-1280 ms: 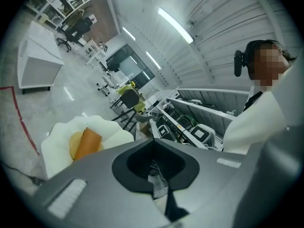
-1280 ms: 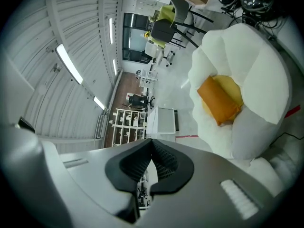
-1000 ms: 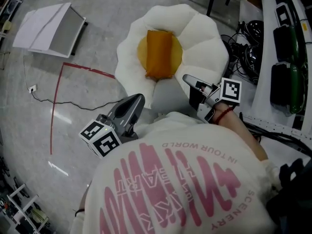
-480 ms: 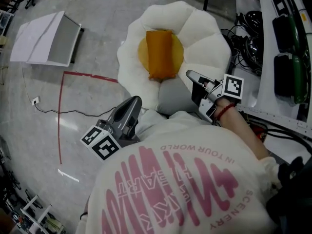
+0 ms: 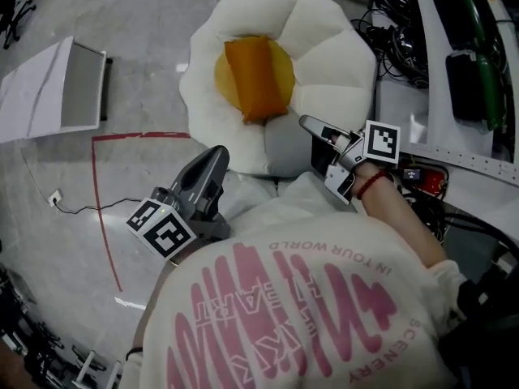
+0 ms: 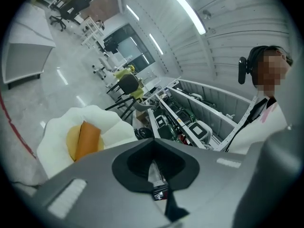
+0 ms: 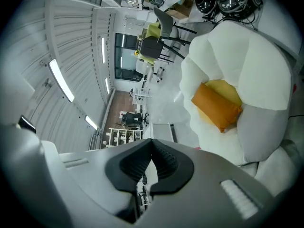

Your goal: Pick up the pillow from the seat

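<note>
Head view: orange rectangular fabric pillow (image 5: 255, 78) lies on the yellow centre of the white petal-shaped plush seat (image 5: 332, 55). Left tool (image 5: 216, 156) and right tool (image 5: 308, 123) are at the seat's near edge, apart from the pillow. Left gripper view: jaws together, empty. Right gripper view: jaws together, empty.

Shirt (image 5: 308, 298) hides near edge of the seat (image 5: 328, 63) — white board (image 5: 36, 100) cropped at left

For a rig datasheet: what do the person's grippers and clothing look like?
The left gripper and right gripper: grey shells, black pads, each bearing a white cube with black square markers. The person wears a cream top with pink lettering and a red cord on the right wrist.
</note>
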A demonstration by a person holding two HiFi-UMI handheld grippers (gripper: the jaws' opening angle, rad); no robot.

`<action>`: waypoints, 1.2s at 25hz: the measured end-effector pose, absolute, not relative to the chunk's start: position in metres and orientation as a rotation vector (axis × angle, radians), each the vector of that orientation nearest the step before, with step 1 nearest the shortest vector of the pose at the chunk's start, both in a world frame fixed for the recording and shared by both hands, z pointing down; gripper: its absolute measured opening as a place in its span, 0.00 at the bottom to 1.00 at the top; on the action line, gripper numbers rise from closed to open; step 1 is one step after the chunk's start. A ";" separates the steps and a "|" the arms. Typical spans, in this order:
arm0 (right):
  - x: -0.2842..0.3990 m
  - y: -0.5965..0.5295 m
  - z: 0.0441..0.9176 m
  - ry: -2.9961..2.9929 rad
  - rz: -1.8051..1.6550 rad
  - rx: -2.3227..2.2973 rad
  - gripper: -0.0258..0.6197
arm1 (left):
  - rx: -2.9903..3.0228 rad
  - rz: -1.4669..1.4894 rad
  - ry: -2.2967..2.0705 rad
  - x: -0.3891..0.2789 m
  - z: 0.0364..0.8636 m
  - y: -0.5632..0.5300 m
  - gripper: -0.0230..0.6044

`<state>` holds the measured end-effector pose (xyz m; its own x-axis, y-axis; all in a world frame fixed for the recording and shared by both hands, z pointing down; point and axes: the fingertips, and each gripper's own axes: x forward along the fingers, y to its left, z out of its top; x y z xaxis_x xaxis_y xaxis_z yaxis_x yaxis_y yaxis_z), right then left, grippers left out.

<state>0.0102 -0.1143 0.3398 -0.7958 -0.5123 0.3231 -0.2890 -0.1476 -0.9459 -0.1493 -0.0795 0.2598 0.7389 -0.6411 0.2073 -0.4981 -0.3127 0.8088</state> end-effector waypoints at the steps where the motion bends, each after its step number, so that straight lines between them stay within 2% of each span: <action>1: 0.010 -0.111 0.342 1.943 -2.067 -0.941 0.04 | 1.979 -0.187 -0.850 -0.150 0.264 -0.082 0.06; 9: 0.020 -0.104 0.375 1.863 -2.070 -1.066 0.04 | 1.973 -0.144 -0.743 -0.143 0.304 -0.088 0.06; 23: 0.032 -0.117 0.406 1.863 -2.105 -1.143 0.04 | 2.018 -0.045 -0.867 -0.168 0.378 -0.104 0.06; 30: 0.036 -0.140 0.461 1.835 -2.208 -1.072 0.04 | 1.888 -0.019 -0.884 -0.149 0.433 -0.103 0.06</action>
